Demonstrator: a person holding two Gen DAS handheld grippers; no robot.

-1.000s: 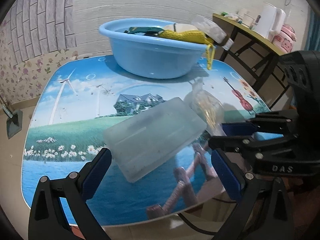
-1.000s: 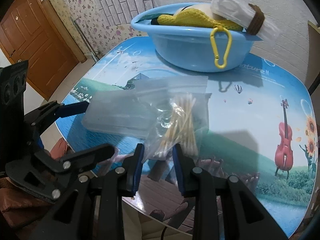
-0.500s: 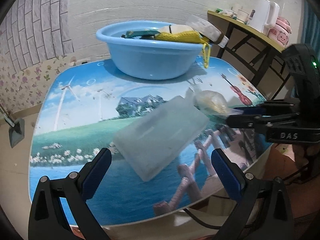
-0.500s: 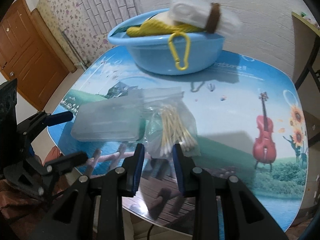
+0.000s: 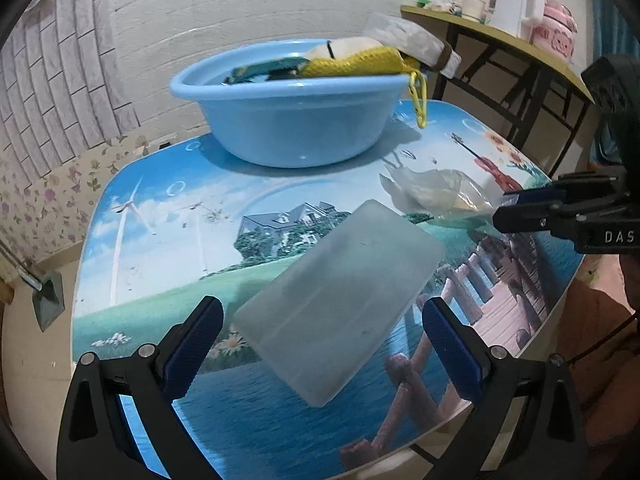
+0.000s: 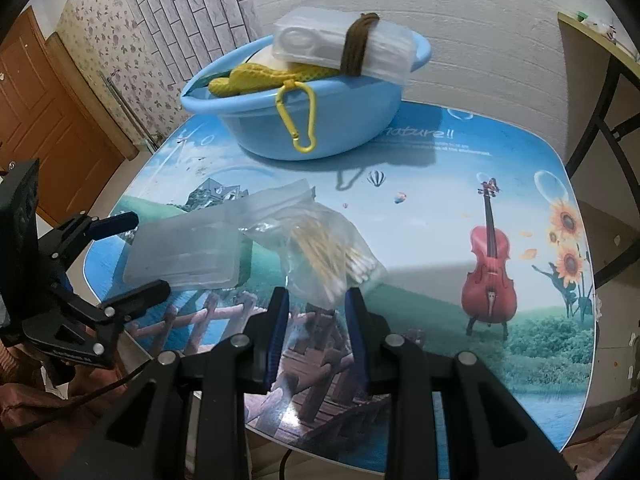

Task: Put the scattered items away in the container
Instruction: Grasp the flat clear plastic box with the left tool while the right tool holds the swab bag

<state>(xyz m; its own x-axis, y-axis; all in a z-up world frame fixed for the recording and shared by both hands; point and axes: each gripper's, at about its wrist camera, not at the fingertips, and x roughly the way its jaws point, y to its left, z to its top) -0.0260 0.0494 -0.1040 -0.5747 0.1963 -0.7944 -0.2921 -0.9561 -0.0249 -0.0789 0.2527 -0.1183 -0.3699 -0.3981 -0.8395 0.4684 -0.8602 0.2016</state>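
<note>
A frosted clear plastic box [image 5: 340, 300] lies on the picture-printed table [image 5: 160, 216]; it also shows in the right wrist view [image 6: 184, 256]. My left gripper [image 5: 320, 344] is open with its fingers on either side of the box's near end. A clear bag of cotton swabs [image 6: 328, 256] is lifted off the table by its near edge, and my right gripper [image 6: 316, 304] is shut on it. The bag [image 5: 436, 192] also shows in the left wrist view. The blue basin [image 5: 288, 116] stands at the back, holding a yellow mesh pouch [image 5: 356, 66] and a white packet [image 6: 344, 46].
A yellow carabiner [image 6: 298, 120] hangs over the basin's rim. A side table [image 5: 500, 40] with a white kettle and cups stands to the right. A brick-pattern wall lies behind, and a wooden door [image 6: 48, 120] is on the left.
My right gripper has lifted the bag of cotton swabs up and back from the table. My left gripper has risen a little, its fingers still spread around the plastic box.
</note>
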